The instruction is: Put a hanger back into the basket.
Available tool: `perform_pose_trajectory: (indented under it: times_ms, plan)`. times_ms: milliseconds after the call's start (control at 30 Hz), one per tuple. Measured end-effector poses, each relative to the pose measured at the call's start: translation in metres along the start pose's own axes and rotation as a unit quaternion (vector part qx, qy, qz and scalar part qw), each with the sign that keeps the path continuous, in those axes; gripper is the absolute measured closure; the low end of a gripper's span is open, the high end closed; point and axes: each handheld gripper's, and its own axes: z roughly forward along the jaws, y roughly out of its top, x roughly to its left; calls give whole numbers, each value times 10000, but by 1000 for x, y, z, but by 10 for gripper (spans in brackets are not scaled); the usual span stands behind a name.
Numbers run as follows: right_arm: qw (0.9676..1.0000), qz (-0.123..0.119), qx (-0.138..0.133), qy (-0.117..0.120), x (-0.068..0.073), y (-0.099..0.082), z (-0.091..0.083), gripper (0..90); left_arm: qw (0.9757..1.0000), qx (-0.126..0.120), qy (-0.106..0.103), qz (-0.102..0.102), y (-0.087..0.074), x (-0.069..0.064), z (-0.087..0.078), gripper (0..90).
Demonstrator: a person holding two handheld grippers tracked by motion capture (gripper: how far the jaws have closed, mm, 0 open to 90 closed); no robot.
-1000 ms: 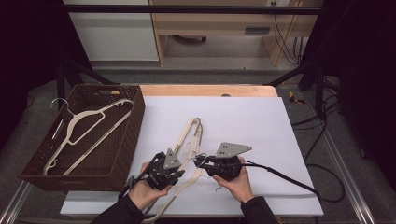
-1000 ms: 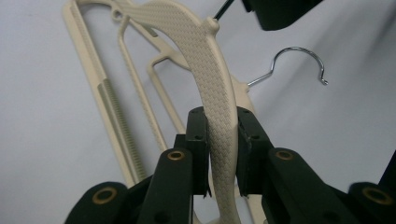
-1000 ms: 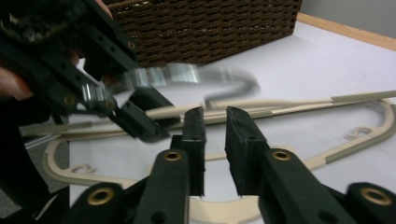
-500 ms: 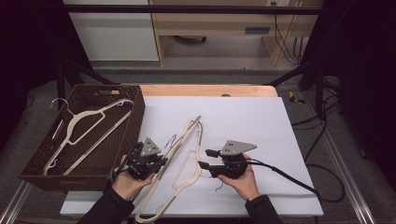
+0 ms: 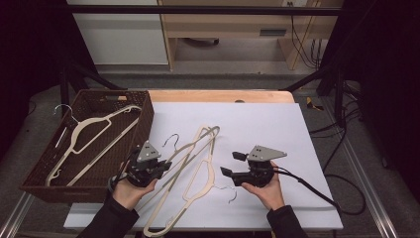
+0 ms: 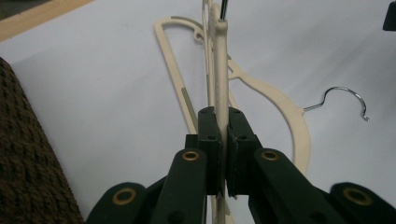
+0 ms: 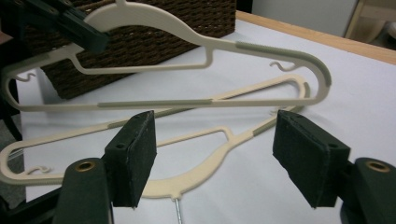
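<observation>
Low in the frame's centre, two cream plastic hangers are lying crossed on the white sheet (image 5: 257, 124).
Left gripper (image 5: 163, 166) is pinching the lifted cream hanger (image 5: 190, 148); right gripper (image 5: 230, 163) is hovering, jaws spread, beside the flat cream hanger (image 5: 198, 183).

You wore dark sleeves (image 5: 111, 220); your black left gripper (image 5: 157, 166) and right gripper (image 5: 229, 163) carried grey three-cornered plates, brass-ringed pivots, and a black cable (image 5: 317, 191) trailing right.

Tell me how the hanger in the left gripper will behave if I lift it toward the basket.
The hanger looks like thin plastic, so probably light with some flex. The left gripper pinches it edge-on, so it may swing. Its hook could snag the basket.
</observation>
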Motion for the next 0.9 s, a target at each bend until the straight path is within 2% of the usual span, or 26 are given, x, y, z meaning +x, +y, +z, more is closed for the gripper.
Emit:
perform_pose_trajectory:
  times_ms: [233, 267, 300, 333, 367, 500, 600, 700, 900]
  plan:
    - [9996, 91, -147, -244, -9, 3, -17, 218, 9988, -444, -185, 0, 9, 4, -32, 864]
    - [9995, 112, -163, -263, -10, 3, -20, 207, 9988, -444, -185, 0, 9, 4, -32, 864]
    - [9993, 132, -185, -294, -11, 3, -22, 199, 9981, -552, -274, 22, 11, 4, -40, 864]
    - [9992, 135, -202, -317, -12, 4, -23, 192, 9981, -552, -274, 22, 11, 4, -40, 864]
    - [9991, 138, -229, -338, -13, 4, -25, 187, 9974, -632, -343, 68, 14, 4, -48, 864]
    - [9987, 171, -279, -384, -15, 5, -29, 167, 9960, -776, -400, 201, 17, 3, -60, 864]
    - [9986, 186, -280, -396, -16, 5, -31, 160, 9937, -981, -433, 312, 23, 5, -78, 864]
    - [9986, 177, -280, -419, -16, 5, -32, 157, 9918, -1149, -498, 250, 29, 15, -92, 864]
    - [9985, 189, -263, -441, -17, 5, -33, 149, 9901, -1249, -634, 86, 37, 46, -106, 864]
